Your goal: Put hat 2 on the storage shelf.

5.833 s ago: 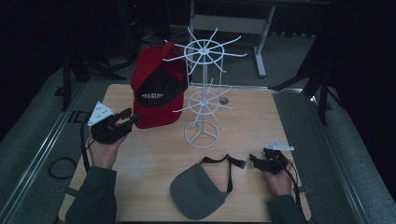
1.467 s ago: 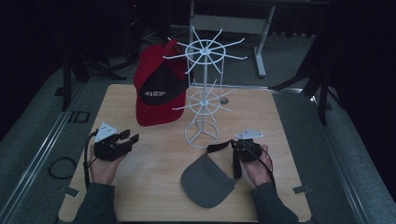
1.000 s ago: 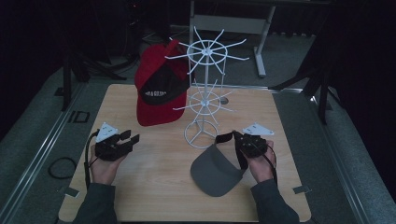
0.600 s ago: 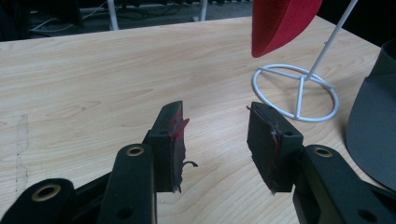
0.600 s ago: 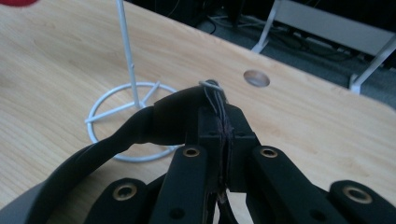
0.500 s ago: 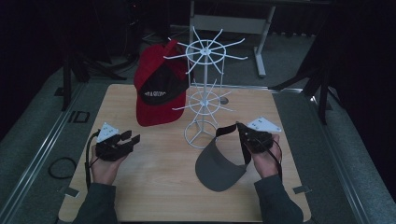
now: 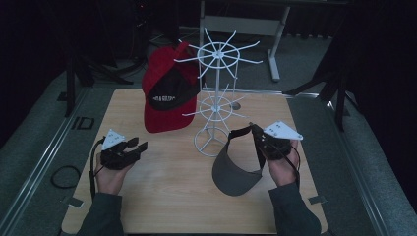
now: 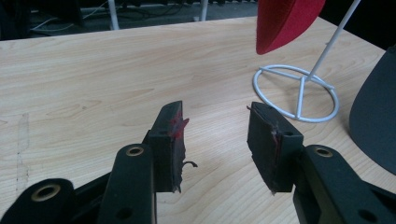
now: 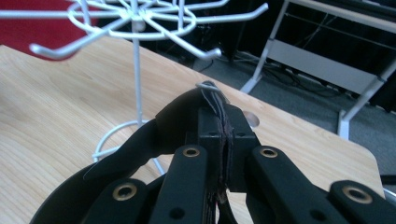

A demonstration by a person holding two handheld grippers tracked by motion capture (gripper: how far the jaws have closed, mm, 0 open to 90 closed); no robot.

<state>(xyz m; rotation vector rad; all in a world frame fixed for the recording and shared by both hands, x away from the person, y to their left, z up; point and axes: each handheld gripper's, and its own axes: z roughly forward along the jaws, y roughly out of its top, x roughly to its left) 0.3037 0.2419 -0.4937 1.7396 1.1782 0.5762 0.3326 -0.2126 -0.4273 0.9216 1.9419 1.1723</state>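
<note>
The right gripper [image 7: 260, 142] is clenched on the strap of the grey visor [image 7: 235, 169]; in the right gripper view its two black jaws press flat together on the dark band [image 9: 219, 140], which runs up between them and arches over their tips. In the high view that gripper sits at about 4 o'clock on the wooden table [image 7: 162, 196], held above the board, and the visor hangs from it toward 8 o'clock, brim tilted down and lifted off the wood. Just at 10 o'clock from the visor stands the white wire rack [image 7: 216, 103], its ring foot [image 7: 211, 145] close beside the strap, its upper spokes spreading above. From a spoke at 9 o'clock of the rack hangs the red cap [image 7: 167, 93], with a black panel on its front.

The left gripper [image 7: 133, 147] is released, jaws parted with nothing between them; in the left gripper view bare tabletop shows in the gap, with red marks on the pads [image 8: 175, 126]. It rests at about 8 o'clock on the table, well apart from the visor, pointing toward the rack's foot [image 8: 296, 93]
</note>
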